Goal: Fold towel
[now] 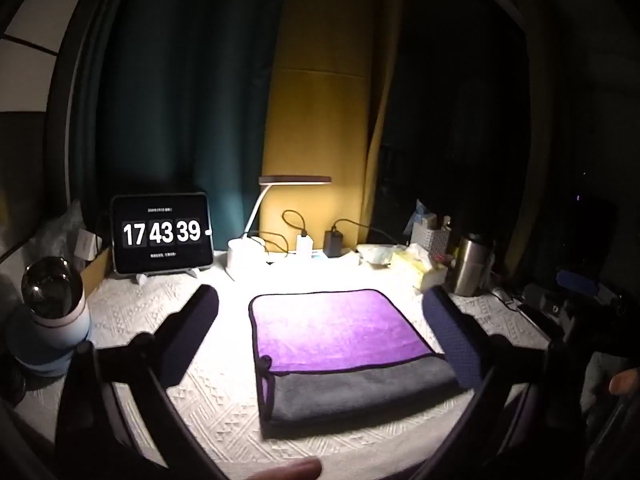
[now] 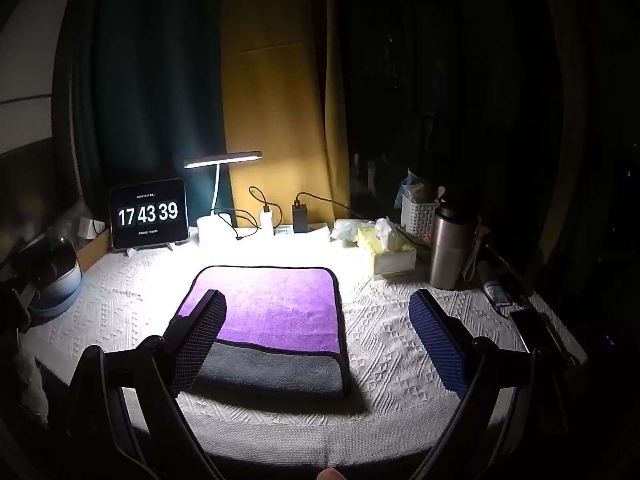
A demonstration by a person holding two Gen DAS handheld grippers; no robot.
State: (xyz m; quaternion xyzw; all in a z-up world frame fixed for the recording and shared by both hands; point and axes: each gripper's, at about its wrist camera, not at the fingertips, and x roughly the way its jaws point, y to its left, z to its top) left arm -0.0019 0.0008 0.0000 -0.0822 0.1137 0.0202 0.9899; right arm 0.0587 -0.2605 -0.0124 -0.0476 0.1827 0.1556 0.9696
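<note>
Location: a home room at night — a domestic bench against drawn curtains point(image 1: 192, 92). Indicators: desk lamp point(image 2: 222, 159), tablet clock point(image 2: 149, 213), plugged-in chargers point(image 1: 333, 243), tissue box point(image 2: 387, 254), steel flask point(image 2: 451, 248) — all on a woven tablecloth point(image 2: 400, 336).

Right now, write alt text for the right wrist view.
A folded purple and grey towel lies on a white textured tablecloth, framed by the open right hand-held gripper. Behind it, a lit desk lamp and a clock screen reading 17 43 39.
</note>
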